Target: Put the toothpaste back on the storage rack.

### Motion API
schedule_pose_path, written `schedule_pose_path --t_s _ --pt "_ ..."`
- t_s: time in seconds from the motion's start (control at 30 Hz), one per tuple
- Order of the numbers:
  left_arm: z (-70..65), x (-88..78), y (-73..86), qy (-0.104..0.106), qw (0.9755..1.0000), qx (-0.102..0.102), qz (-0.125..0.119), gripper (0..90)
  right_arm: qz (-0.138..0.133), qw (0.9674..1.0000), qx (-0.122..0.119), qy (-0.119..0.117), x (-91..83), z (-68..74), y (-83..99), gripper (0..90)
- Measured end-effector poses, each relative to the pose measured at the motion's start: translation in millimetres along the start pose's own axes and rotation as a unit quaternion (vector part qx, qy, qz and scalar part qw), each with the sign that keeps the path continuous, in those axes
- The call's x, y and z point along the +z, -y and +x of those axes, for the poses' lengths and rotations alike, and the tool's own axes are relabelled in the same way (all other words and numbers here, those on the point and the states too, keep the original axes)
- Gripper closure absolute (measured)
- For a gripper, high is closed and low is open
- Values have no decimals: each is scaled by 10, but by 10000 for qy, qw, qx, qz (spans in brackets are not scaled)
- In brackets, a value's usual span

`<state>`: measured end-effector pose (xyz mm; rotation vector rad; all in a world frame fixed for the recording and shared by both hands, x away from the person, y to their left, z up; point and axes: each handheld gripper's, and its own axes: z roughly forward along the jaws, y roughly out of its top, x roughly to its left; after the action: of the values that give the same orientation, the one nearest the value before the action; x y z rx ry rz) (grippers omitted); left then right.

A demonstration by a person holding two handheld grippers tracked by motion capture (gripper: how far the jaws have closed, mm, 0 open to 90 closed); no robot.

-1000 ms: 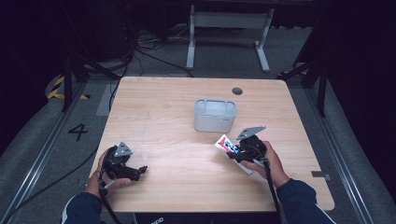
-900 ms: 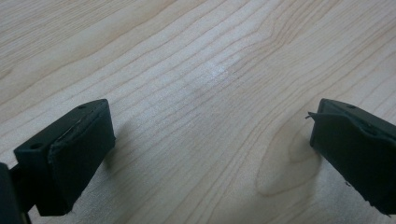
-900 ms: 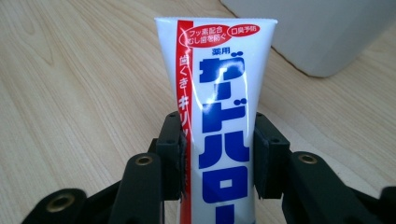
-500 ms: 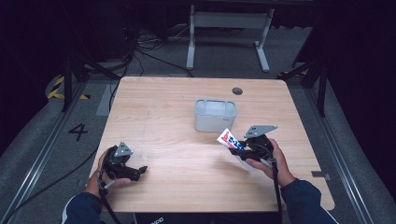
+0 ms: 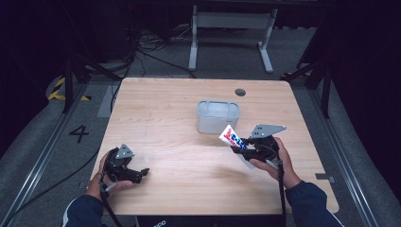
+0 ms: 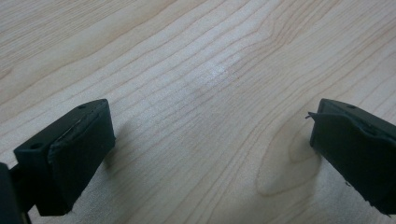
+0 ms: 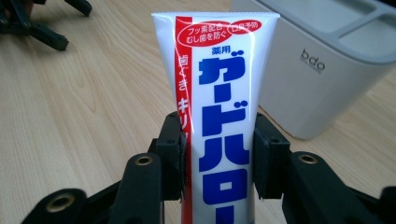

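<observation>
Right hand-held gripper (image 7: 217, 154) clamped on toothpaste tube (image 7: 219, 93) with blue Japanese lettering, probably "ガードハロー"; grey "bdo" holder (image 7: 322, 60) upper right. Left hand-held gripper (image 6: 210, 154) apart over bench (image 6: 196, 70).

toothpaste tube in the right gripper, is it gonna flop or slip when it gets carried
The toothpaste tube probably stays fairly stiff: it stands straight above the right gripper, whose jaws pinch its sides. Its glossy skin looks slippery, so it might slide if the grip loosens. Being soft plastic, it likely dents rather than breaks.
</observation>
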<state>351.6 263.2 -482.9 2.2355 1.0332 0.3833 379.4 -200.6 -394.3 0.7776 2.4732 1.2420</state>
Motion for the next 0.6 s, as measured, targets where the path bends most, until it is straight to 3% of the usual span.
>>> schedule_pose_path --t_s 0.27,0.37,0.6 --pt "0 0 0 1 10000 2 0 2 -307 9995 -111 24 -69 30 -94 620" --pt "0 1 0 7 10000 -1 -3 2 -461 9988 -137 -103 -88 13 -121 618" --pt "0 -1 -1 -5 10000 3 9 3 -531 9983 -243 -51 -70 30 -228 618"
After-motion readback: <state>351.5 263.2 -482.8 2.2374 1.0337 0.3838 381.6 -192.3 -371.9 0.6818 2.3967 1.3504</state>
